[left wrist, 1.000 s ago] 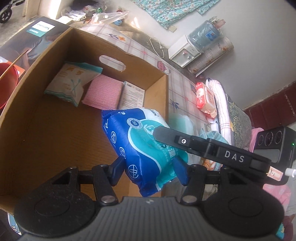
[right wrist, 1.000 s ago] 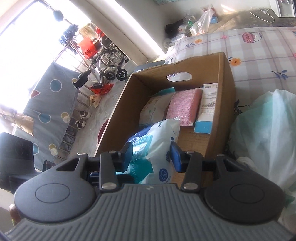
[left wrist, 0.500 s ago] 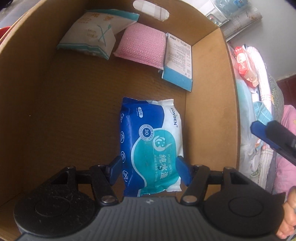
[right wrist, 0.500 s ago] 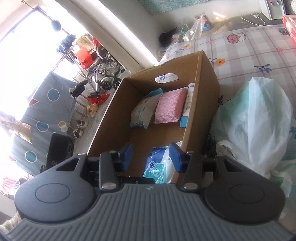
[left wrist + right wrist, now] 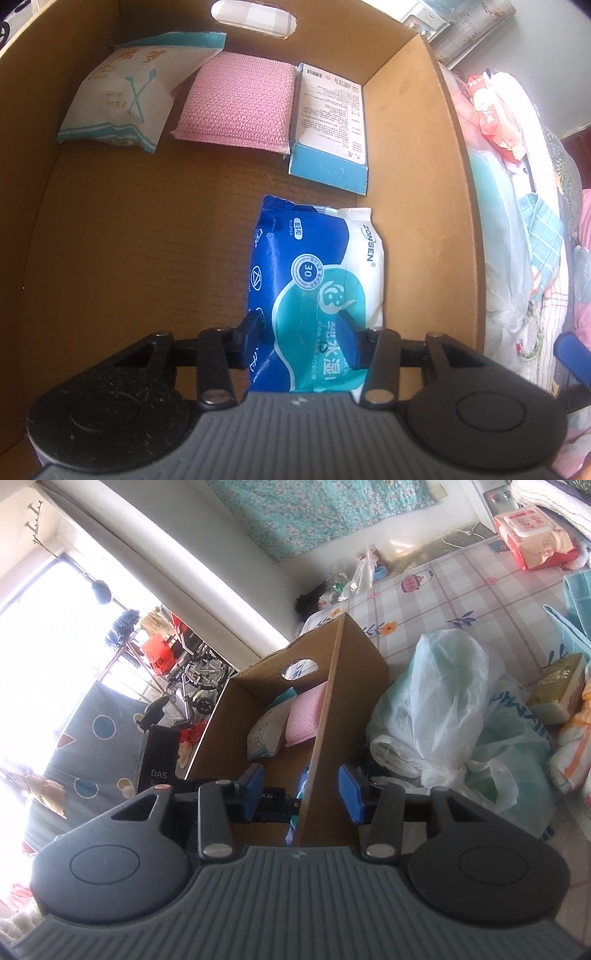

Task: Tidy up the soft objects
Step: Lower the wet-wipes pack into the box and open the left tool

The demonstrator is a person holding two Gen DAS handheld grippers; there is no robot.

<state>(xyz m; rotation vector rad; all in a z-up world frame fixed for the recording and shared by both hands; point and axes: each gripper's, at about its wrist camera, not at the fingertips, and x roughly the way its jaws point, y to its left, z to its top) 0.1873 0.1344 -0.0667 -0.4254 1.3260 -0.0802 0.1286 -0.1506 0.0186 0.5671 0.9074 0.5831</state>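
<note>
A blue and white wet-wipes pack point(image 5: 317, 266) lies flat on the floor of the cardboard box point(image 5: 454, 184), near its right wall. My left gripper point(image 5: 301, 328) hangs just over the pack's near end, pointing steeply down. Its jaws are closing, and the fingertips overlap the face of the pack without visibly pressing on it. My right gripper point(image 5: 301, 794) is outside the box point(image 5: 354, 657) at its near corner, open, with nothing between its fingers. The pack shows there only as a blue sliver behind the wall.
Along the box's far wall sit a cotton-swab bag point(image 5: 125, 96), a pink sponge point(image 5: 240, 107) and a blue and white carton point(image 5: 330, 122). Beside the box on the checked cloth lie a white plastic bag point(image 5: 443, 701), a red wipes pack point(image 5: 532, 535) and a yellow pack point(image 5: 557, 686).
The left gripper went down into the box with the wipes pack, which now lies on the floor; its jaws have narrowed. The right gripper drew back to the right, out of the box.
</note>
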